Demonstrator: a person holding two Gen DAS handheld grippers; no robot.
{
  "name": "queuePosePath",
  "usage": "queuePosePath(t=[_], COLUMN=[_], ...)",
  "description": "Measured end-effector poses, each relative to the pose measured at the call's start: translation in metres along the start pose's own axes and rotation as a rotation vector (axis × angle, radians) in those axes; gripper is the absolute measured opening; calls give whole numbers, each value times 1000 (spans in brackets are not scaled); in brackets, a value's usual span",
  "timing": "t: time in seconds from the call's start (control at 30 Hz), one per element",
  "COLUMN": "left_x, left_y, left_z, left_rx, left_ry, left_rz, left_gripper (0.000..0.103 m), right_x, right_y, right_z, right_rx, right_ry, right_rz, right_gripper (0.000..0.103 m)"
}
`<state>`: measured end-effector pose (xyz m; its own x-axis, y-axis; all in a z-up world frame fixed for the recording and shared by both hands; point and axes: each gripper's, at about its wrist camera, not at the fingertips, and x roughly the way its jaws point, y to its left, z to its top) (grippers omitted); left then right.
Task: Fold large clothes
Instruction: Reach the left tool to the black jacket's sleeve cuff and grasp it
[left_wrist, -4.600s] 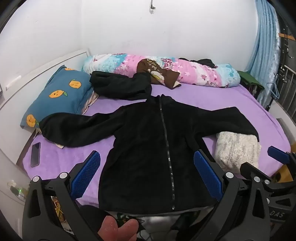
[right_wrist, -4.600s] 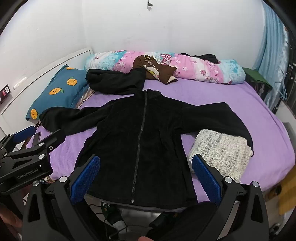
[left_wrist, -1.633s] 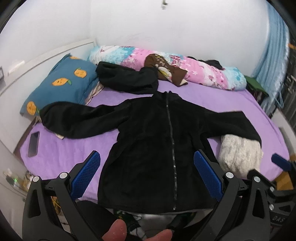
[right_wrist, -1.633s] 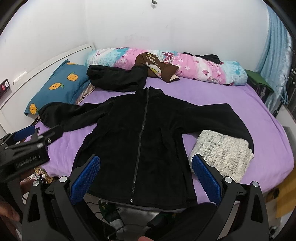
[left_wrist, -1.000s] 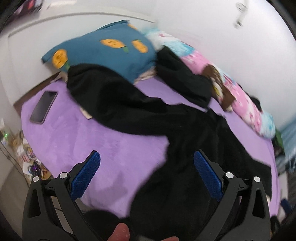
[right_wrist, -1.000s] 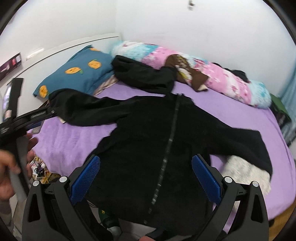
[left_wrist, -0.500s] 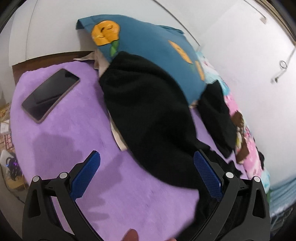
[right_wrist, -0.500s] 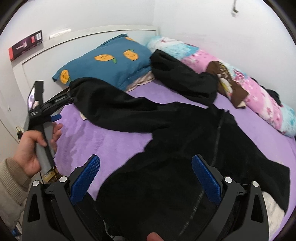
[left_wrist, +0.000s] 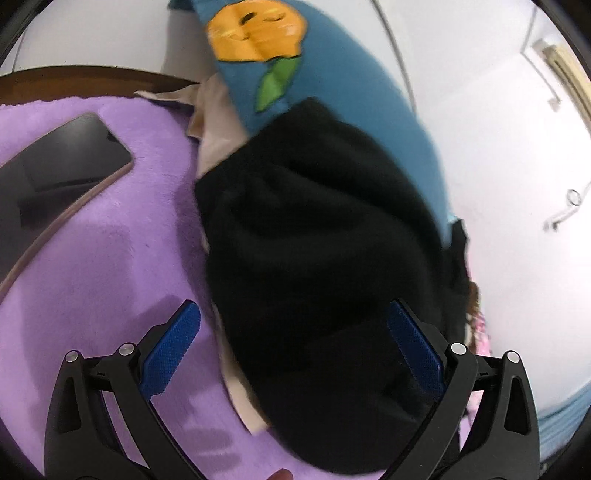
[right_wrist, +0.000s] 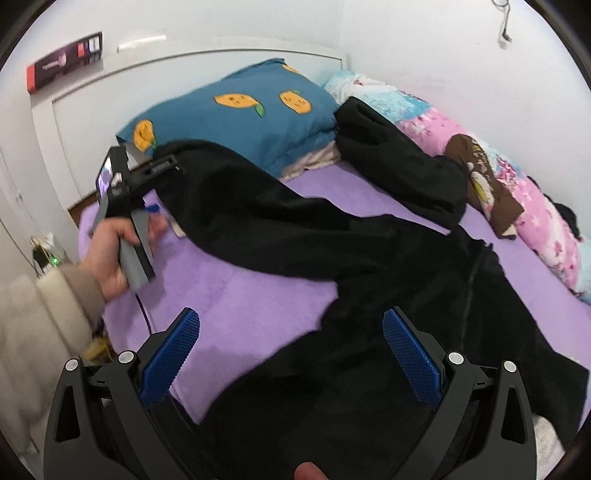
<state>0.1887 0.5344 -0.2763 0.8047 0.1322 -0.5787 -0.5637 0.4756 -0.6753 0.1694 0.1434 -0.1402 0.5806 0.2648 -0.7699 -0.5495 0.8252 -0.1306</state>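
The cuff end of the black jacket (left_wrist: 317, 266) sleeve is a soft blur in the left wrist view, its edge hard to trace. Left gripper (left_wrist: 295, 343) spread wide, blue pads either side of that fleece, nothing pinched. A dark phone (left_wrist: 55, 177) lies flat on the plush purple blanket (left_wrist: 110, 258), cut off at the frame; the teal pillow (left_wrist: 332, 92) with orange fruit prints props behind. Right gripper (right_wrist: 291, 354) equally wide, empty above the jacket's body, spread across the bed.
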Motion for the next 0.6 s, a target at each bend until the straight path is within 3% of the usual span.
queuePosePath(t=[0.33,0.47,0.6], left_x=[17,20,11], left_y=[33,31,21], left_z=[6,10,12], left_rx=[-99,-95,-84], left_ry=[-48,-32,-36], left_rz=[-139,-166,-136], left_gripper=[95,64,45], right_x=[0,-3,-8], right_y=[-13,-16,-16], right_z=[-18,-20,-21], right_rx=[11,8,14], right_ry=[39,29,18], right_rz=[-19,-17,-13], right_gripper=[98,98,98])
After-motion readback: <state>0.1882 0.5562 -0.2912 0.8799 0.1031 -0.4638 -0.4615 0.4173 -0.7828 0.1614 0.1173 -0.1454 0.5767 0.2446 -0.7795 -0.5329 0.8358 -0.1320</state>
